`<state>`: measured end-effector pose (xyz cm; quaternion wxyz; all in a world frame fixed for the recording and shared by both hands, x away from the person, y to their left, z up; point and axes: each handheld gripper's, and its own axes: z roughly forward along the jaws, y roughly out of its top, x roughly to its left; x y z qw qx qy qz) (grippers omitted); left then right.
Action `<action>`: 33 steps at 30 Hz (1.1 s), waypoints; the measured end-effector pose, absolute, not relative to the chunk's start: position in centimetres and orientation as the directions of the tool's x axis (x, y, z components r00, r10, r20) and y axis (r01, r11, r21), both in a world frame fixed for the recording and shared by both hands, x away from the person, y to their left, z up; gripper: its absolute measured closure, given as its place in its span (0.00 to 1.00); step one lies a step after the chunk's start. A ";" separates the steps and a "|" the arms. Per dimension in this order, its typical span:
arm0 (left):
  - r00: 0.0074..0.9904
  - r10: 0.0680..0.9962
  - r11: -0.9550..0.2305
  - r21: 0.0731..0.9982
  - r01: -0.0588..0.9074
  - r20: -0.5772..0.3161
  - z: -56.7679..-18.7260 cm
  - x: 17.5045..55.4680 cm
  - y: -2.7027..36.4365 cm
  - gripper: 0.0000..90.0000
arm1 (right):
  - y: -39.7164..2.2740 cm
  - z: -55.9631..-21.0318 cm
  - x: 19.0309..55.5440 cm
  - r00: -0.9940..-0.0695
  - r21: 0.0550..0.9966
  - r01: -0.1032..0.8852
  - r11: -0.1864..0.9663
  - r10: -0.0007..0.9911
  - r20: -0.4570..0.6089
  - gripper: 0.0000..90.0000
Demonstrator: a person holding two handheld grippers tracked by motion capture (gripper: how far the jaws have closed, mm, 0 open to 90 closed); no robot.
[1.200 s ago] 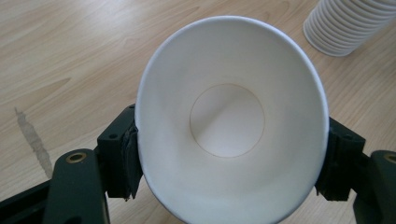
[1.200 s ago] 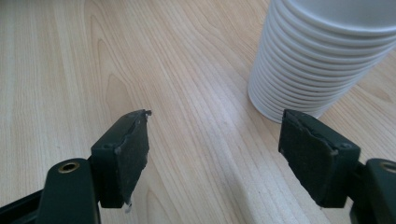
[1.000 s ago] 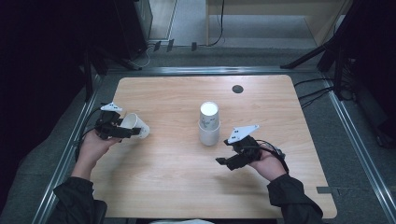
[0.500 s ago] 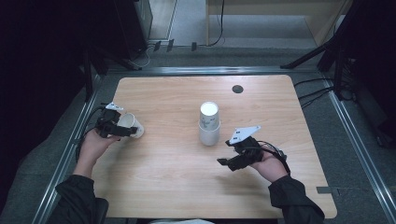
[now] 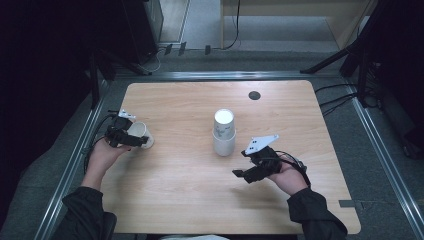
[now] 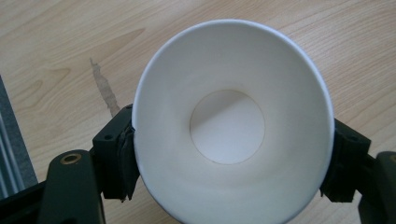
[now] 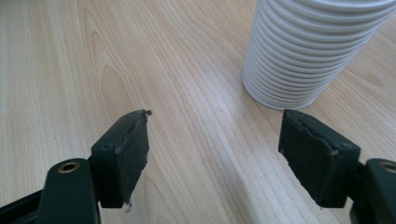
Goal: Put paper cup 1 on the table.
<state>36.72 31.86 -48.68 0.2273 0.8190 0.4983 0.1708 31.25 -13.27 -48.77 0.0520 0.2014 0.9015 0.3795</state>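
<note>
A single white paper cup (image 5: 140, 134) sits between the jaws of my left gripper (image 5: 131, 140) near the table's left edge. In the left gripper view I look straight into the cup (image 6: 229, 126), and both pads (image 6: 122, 161) touch its rim; the jaws have just been opening slightly, with the cup still between them. A stack of white paper cups (image 5: 224, 132) stands upside down at mid-table. My right gripper (image 5: 245, 176) hovers open to the stack's lower right, nothing between its pads (image 7: 130, 149), with the stack (image 7: 308, 51) ahead to the right.
The wooden table (image 5: 190, 200) has a dark round grommet (image 5: 254, 95) near its far edge. A metal frame rail (image 5: 75, 160) runs along the table's left side, close to my left hand. Dark equipment and cables lie beyond the far edge.
The left hand has shifted slightly left with the cup. The right hand has stayed where it was.
</note>
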 end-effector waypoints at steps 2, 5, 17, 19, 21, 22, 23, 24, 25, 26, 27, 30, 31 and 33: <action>0.447 0.892 -0.409 0.540 0.735 0.067 -48.7 36.8 31.6 0.25 | -13.3 -48.8 31.2 -0.913 0.705 0.325 0.631 0.403 0.060 0.27; 0.446 0.892 -0.409 0.541 0.734 0.070 -48.8 36.9 31.4 0.25 | -13.2 -48.8 31.2 -0.914 0.706 0.323 0.630 0.401 0.060 0.27; 0.450 0.890 -0.417 0.536 0.734 0.076 -48.9 37.0 31.3 0.22 | -13.2 -48.8 31.2 -0.915 0.708 0.320 0.629 0.398 0.061 0.27; 0.447 0.892 -0.411 0.537 0.737 0.069 -48.8 37.1 31.3 0.21 | -13.2 -48.8 31.2 -0.917 0.709 0.316 0.631 0.394 0.058 0.27; 0.446 0.893 -0.406 0.540 0.737 0.062 -48.8 37.1 31.3 0.21 | -13.2 -48.7 31.3 -0.917 0.712 0.316 0.627 0.395 0.059 0.27; 0.446 0.893 -0.406 0.540 0.737 0.062 -48.8 37.1 31.3 0.21 | -13.3 -48.7 31.3 -0.917 0.713 0.315 0.626 0.396 0.058 0.27; 0.449 0.893 -0.396 0.541 0.742 0.038 -48.8 37.1 31.4 0.21 | -13.3 -48.7 31.3 -0.917 0.715 0.314 0.624 0.395 0.058 0.27; 0.451 0.892 -0.395 0.541 0.743 0.032 -48.7 37.1 31.4 0.20 | -13.4 -48.6 31.3 -0.916 0.716 0.314 0.623 0.396 0.058 0.27; 0.450 0.892 -0.396 0.541 0.742 0.037 -48.7 37.1 31.4 0.20 | -13.4 -48.6 31.3 -0.918 0.719 0.309 0.622 0.394 0.053 0.27; 0.450 0.892 -0.396 0.541 0.742 0.037 -48.7 37.1 31.4 0.20 | -13.4 -48.6 31.3 -0.918 0.719 0.309 0.622 0.394 0.053 0.27; 0.447 0.894 -0.386 0.552 0.739 0.026 -48.6 37.0 31.5 0.20 | -13.4 -48.5 31.3 -0.918 0.729 0.303 0.613 0.394 0.049 0.27; 0.438 0.898 -0.377 0.567 0.733 0.031 -48.3 36.9 31.6 0.19 | -13.4 -48.5 31.3 -0.918 0.734 0.301 0.609 0.394 0.050 0.27; 0.438 0.898 -0.376 0.569 0.731 0.030 -48.2 36.9 31.7 0.19 | -13.4 -48.5 31.3 -0.919 0.733 0.299 0.611 0.392 0.048 0.27; 0.435 0.900 -0.366 0.580 0.728 0.022 -48.0 36.8 31.8 0.19 | -13.4 -48.5 31.3 -0.920 0.730 0.297 0.615 0.388 0.048 0.27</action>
